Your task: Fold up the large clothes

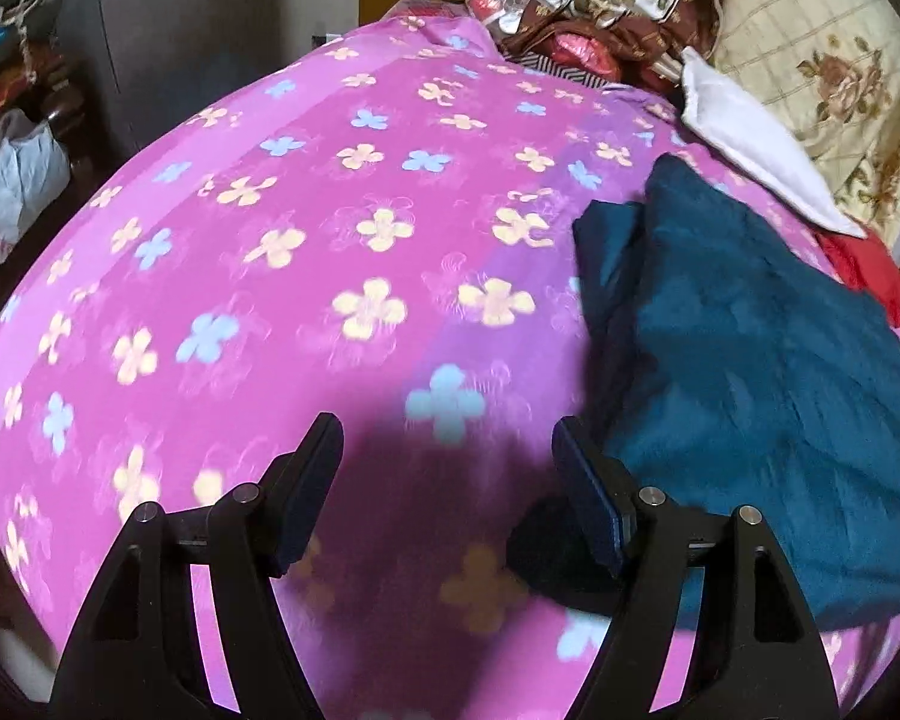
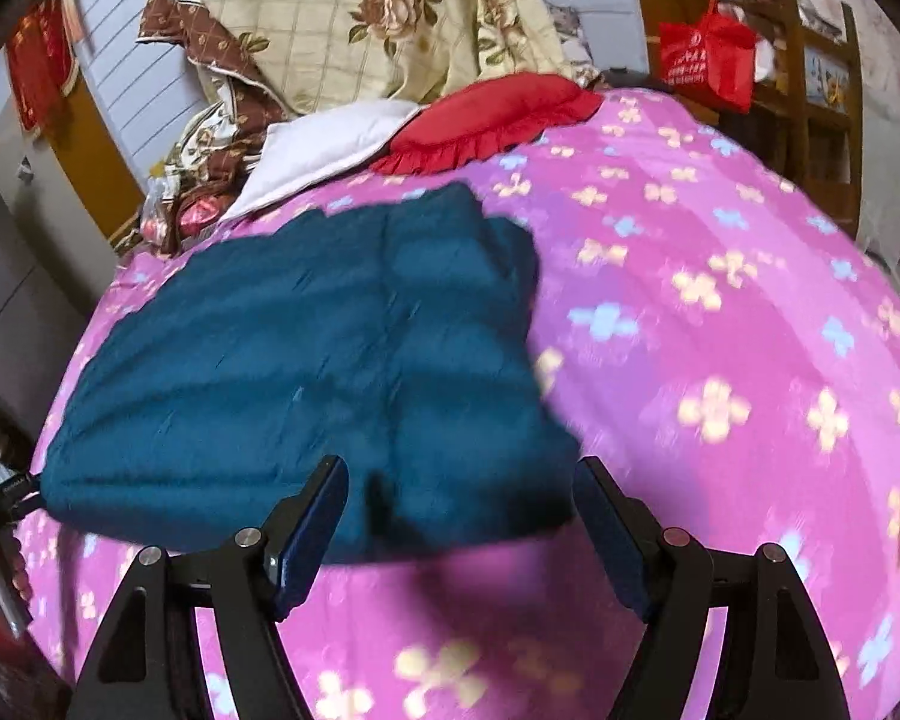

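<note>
Dark teal fleece garment [image 2: 306,360] lies folded, ahead of both wide-open, empty grippers.
A shallow grab by the right gripper [image 2: 459,516] or left gripper [image 1: 447,480] could undo the layers.

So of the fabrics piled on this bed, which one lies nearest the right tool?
The teal garment: its near edge lies between the open right tool fingers. The white cloth and red cushion sit beyond it.

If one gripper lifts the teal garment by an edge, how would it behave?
The teal garment would probably droop and unfold: it lies soft and creased in loose layers. Its look suggests thick fabric, so likely heavyish. Pushed across the pink floral sheet, it would probably bunch up, not slide whole.
</note>
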`<state>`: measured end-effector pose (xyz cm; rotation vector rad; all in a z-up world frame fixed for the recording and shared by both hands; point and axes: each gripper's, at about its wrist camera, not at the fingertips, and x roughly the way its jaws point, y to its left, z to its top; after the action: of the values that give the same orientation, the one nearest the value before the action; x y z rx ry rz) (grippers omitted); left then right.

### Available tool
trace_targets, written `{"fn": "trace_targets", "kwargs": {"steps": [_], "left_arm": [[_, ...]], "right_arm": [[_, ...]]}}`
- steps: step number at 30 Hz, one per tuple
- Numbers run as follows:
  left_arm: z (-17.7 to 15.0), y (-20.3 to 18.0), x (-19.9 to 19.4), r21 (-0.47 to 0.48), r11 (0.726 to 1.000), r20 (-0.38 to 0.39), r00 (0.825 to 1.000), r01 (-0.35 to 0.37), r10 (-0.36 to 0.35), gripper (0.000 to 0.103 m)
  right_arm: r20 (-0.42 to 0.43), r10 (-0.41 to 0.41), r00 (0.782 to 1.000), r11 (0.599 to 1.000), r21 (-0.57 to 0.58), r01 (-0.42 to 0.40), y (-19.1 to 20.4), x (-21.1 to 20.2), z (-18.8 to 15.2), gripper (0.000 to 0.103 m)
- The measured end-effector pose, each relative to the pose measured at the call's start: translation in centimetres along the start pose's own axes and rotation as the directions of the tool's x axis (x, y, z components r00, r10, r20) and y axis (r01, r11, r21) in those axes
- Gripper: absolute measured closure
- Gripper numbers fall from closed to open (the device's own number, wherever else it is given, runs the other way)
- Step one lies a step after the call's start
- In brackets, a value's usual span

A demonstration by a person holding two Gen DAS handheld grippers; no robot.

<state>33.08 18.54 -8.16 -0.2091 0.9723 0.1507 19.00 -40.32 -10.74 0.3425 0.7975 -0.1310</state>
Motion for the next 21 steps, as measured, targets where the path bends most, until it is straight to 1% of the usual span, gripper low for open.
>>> {"fn": "trace_targets", "kwargs": {"steps": [3, 5, 8, 12, 16, 21], "left_arm": [[-1.2, 0.2, -1.8, 0.023, 1.0, 0.033, 0.999, -0.009, 0.008, 0.03], [-2.0, 0.1, -3.0, 0.049, 0.998, 0.052, 0.998, -0.028, 0.025, 0.03], [-3.1, -0.1, -4.9, 0.07, 0.997, 0.075, 0.997, -0.029, 0.023, 0.03], [-5.4, -0.9, -8.7, 0.078, 0.997, 0.117, 0.993, 0.002, -0.011, 0.03], [-8.3, -3.1, -12.6, 0.129, 0.991, 0.152, 0.987, 0.025, -0.045, 0.03], [-11.2, -4.9, -15.8, 0.146, 0.986, 0.155, 0.982, 0.083, -0.106, 0.03]], "right_arm": [[-0.01, 0.019, 1.0, 1.0, 0.003, -0.019, 0.8, -0.6, -1.5, 0.027], [-0.005, 0.014, 1.0, 1.0, -0.013, -0.015, 1.5, -1.2, -2.3, 0.027], [0.003, 0.018, 1.0, 0.999, -0.036, -0.018, 2.3, -2.2, -3.1, 0.027], [0.029, 0.024, 0.999, 0.998, -0.062, -0.022, 3.3, -4.4, -4.5, 0.027], [0.067, 0.035, 0.997, 0.998, -0.064, -0.03, 4.3, -6.3, -6.0, 0.027], [0.096, 0.05, 0.994, 0.995, -0.091, -0.042, 5.8, -8.2, -7.7, 0.027]]}}
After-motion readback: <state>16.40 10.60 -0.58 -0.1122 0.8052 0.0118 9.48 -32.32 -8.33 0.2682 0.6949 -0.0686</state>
